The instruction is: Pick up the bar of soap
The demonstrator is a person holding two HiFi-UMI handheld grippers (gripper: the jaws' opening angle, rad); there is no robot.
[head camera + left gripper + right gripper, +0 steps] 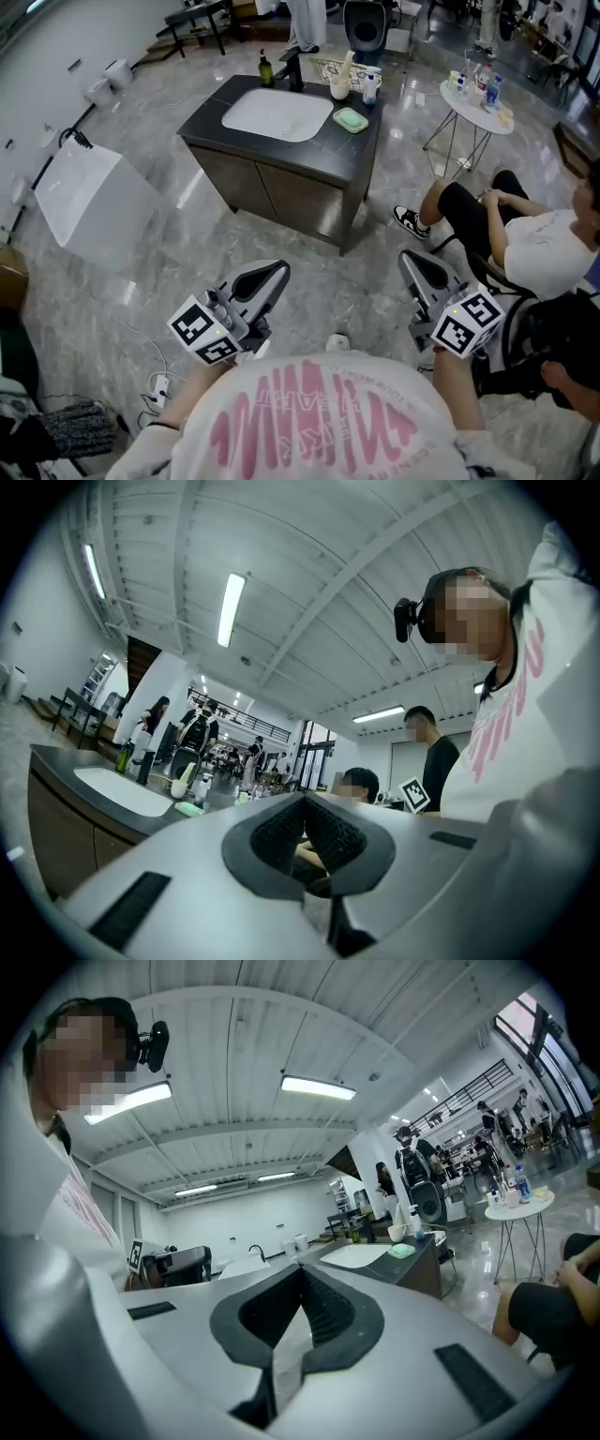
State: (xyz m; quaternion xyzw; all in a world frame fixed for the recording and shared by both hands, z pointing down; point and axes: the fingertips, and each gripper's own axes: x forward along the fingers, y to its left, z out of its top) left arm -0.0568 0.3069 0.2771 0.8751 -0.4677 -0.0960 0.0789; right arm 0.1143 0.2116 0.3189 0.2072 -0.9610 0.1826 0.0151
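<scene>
A pale green bar of soap (pixel 350 119) lies in a dish at the right rear of the dark vanity counter (pixel 361 155), beside the white sink (pixel 277 113). It shows small and far off as the soap (pixel 188 809) in the left gripper view and as the soap (pixel 402 1251) in the right gripper view. My left gripper (pixel 267 277) and right gripper (pixel 417 267) are held close to my body, well short of the vanity. Both are shut and hold nothing: left gripper (pixel 305 799), right gripper (pixel 302 1271).
A black faucet (pixel 294 70), a green bottle (pixel 266 68), a cup (pixel 339 88) and a small bottle (pixel 371 89) stand along the counter's back. A person sits at the right (pixel 511 225) by a round white side table (pixel 476 97). A white panel (pixel 89 192) leans at the left.
</scene>
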